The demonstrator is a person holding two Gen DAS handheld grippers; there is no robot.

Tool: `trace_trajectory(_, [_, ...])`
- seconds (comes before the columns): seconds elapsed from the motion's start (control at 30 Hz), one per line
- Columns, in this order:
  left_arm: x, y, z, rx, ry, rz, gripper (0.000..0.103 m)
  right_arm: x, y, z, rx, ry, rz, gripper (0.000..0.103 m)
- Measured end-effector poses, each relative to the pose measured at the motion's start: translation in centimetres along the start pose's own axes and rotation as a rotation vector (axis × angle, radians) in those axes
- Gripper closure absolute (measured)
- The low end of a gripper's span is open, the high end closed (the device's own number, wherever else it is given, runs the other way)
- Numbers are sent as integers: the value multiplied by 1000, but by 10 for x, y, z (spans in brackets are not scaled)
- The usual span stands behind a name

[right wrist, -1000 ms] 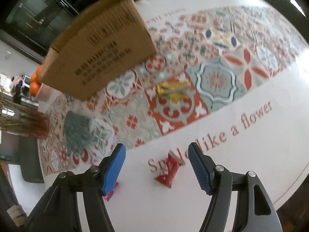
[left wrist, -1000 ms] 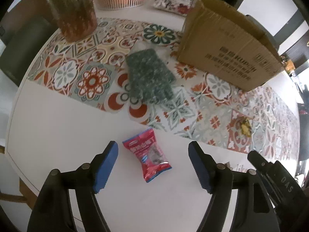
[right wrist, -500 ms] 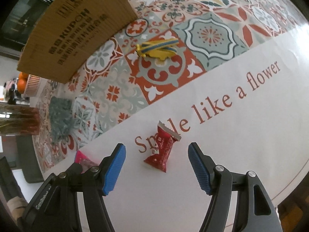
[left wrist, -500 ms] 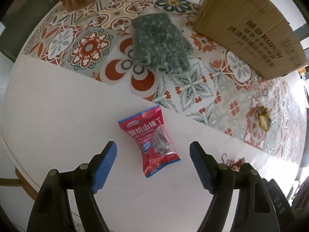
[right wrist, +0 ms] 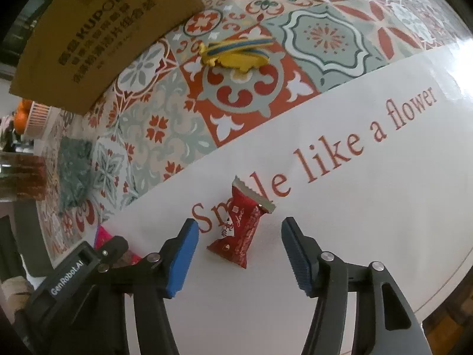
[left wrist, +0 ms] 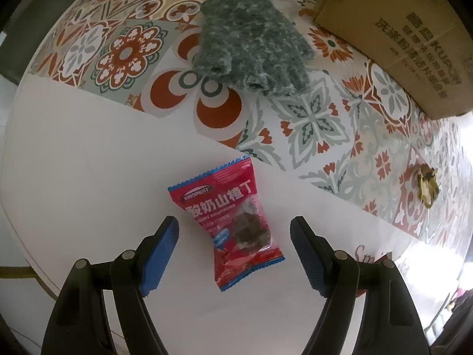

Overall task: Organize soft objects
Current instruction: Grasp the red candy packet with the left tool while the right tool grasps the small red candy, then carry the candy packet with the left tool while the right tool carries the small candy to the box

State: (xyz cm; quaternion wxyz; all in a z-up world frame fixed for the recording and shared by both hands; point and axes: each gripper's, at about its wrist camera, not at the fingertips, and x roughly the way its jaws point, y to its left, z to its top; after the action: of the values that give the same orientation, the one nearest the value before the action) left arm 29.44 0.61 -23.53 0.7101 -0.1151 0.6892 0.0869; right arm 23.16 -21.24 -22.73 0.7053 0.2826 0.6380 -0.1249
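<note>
My left gripper [left wrist: 235,254] is open, low over the white table, with a red snack packet [left wrist: 229,220] lying between its blue fingers. A grey-green knitted glove [left wrist: 251,44] lies flat beyond it on the patterned runner. My right gripper [right wrist: 239,251] is open, with a small red candy wrapper [right wrist: 242,227] lying between its fingers on the "Smile like a flower" lettering. A yellow and blue soft toy [right wrist: 236,51] lies farther off on the runner; it also shows in the left wrist view [left wrist: 427,188]. The glove shows at the left of the right wrist view [right wrist: 72,171].
A brown cardboard box [left wrist: 399,29] stands at the back right of the runner, also in the right wrist view [right wrist: 97,26]. A basket of oranges [right wrist: 29,115] and a brown vase [right wrist: 23,177] sit far left. The table edge [right wrist: 443,293] curves close on the right.
Both grippers have moved down and forward, so the red packet and the candy wrapper now lie between their open fingers. Nothing was gripped.
</note>
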Motion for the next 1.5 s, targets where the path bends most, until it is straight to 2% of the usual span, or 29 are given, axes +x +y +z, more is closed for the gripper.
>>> trace_trajectory(0.13, [7, -2, 3, 17, 2, 20, 26, 8, 7, -3, -10, 4, -4, 48])
trace_trajectory(0.23, [14, -3, 4, 12, 16, 18, 29, 9, 12, -3, -24, -3, -12, 58])
trace_trajectory(0.3, [15, -6, 3, 26, 3, 30, 31, 10, 18, -5, -55, -7, -34, 67])
trace_trajectory(0.37, [16, -10, 4, 42, -14, 35, 33, 11, 22, -6, -84, -9, -33, 71])
trace_trajectory(0.53, [12, -24, 5, 109, -72, 28, 53, 13, 32, -10, -123, -20, -36, 75])
trace_trajectory(0.67, [8, -26, 6, 159, -97, 10, 59, 10, 32, -12, -159, -29, -19, 77])
trace_trajectory(0.73, [8, -27, 4, 178, -110, -11, 67, 8, 26, -11, -172, -33, -12, 77])
trace_trajectory(1.03, [3, -26, -18, 250, -152, -87, 70, -2, 17, -14, -240, -63, 4, 77])
trace_trajectory(1.2, [-11, -13, -34, 269, -170, -122, 70, -15, 18, -14, -281, -96, 5, 77])
trace_trajectory(1.5, [-42, 3, -41, 300, -243, -172, 70, -35, 21, -12, -331, -148, 36, 77])
